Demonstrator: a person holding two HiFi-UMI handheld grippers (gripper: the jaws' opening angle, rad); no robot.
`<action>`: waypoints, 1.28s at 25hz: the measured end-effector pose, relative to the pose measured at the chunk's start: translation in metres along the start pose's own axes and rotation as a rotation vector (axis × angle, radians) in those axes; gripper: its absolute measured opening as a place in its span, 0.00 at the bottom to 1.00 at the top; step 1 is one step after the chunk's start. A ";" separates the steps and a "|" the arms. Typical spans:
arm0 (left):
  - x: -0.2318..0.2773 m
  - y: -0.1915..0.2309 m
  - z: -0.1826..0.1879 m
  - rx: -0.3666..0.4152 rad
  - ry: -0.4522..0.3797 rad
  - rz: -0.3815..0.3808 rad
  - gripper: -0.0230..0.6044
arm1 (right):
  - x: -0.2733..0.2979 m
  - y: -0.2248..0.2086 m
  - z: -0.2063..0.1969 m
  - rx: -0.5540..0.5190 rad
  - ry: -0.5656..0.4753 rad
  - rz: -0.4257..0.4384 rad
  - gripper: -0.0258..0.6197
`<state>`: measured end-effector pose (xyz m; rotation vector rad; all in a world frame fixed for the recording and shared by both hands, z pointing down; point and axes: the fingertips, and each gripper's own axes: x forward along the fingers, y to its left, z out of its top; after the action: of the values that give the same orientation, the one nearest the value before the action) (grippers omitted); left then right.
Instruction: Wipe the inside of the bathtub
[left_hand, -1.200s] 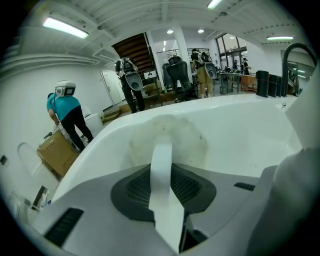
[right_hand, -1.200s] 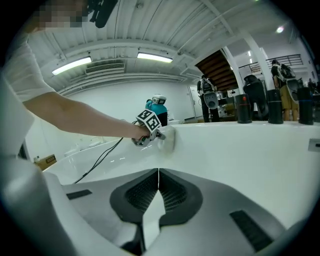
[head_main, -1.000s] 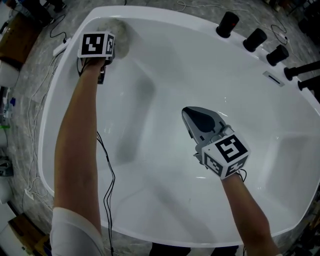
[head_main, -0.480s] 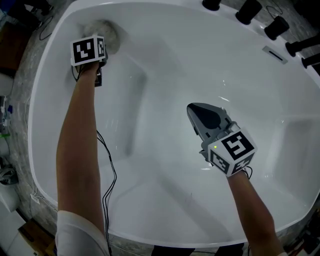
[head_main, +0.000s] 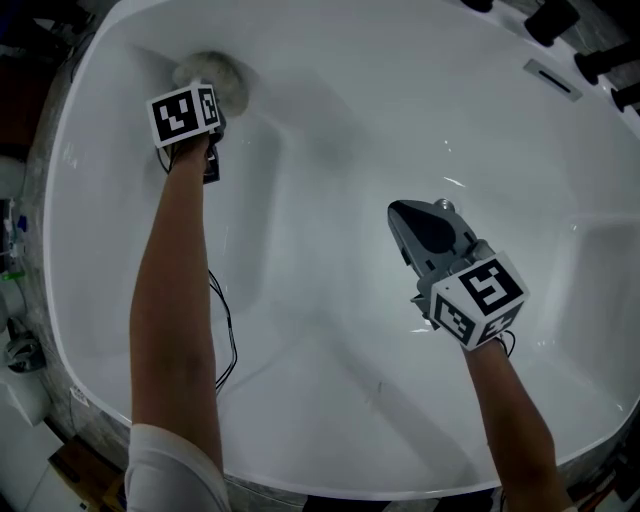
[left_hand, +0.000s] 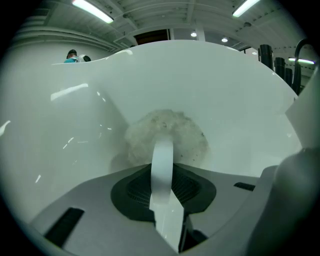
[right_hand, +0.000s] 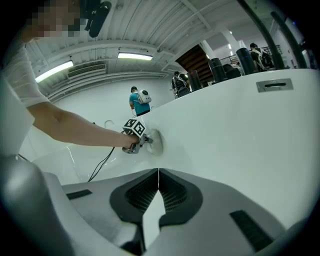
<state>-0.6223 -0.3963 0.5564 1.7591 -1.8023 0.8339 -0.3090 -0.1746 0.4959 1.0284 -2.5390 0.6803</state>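
Bathtub (head_main: 400, 110) was white and filled the head view. A grey fluffy pad (head_main: 215, 72) was pressed on its inner wall at about 11 o'clock. The left gripper (left_hand: 162, 176) was clenched on a white strap (left_hand: 161, 160) that stood between its jaws, just in front of the pad. The right gripper (head_main: 402, 216) was over the basin at about 3 o'clock, with its jaws pressed together and nothing between them. A black cable (head_main: 222, 330) hung from the left gripper beside the arm. Black taps (head_main: 550, 20) stood on the rim at 1 o'clock.
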 end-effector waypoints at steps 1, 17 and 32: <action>-0.001 -0.006 -0.002 -0.013 -0.004 -0.006 0.19 | -0.003 -0.002 0.000 0.006 -0.002 -0.002 0.07; -0.031 -0.138 0.001 0.012 -0.018 -0.049 0.19 | -0.097 -0.052 0.008 0.014 -0.030 -0.066 0.07; -0.067 -0.287 0.010 0.063 -0.021 -0.125 0.19 | -0.217 -0.106 -0.002 0.035 -0.064 -0.157 0.07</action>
<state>-0.3319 -0.3522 0.5275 1.9051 -1.6766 0.8328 -0.0831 -0.1181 0.4324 1.2652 -2.4740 0.6604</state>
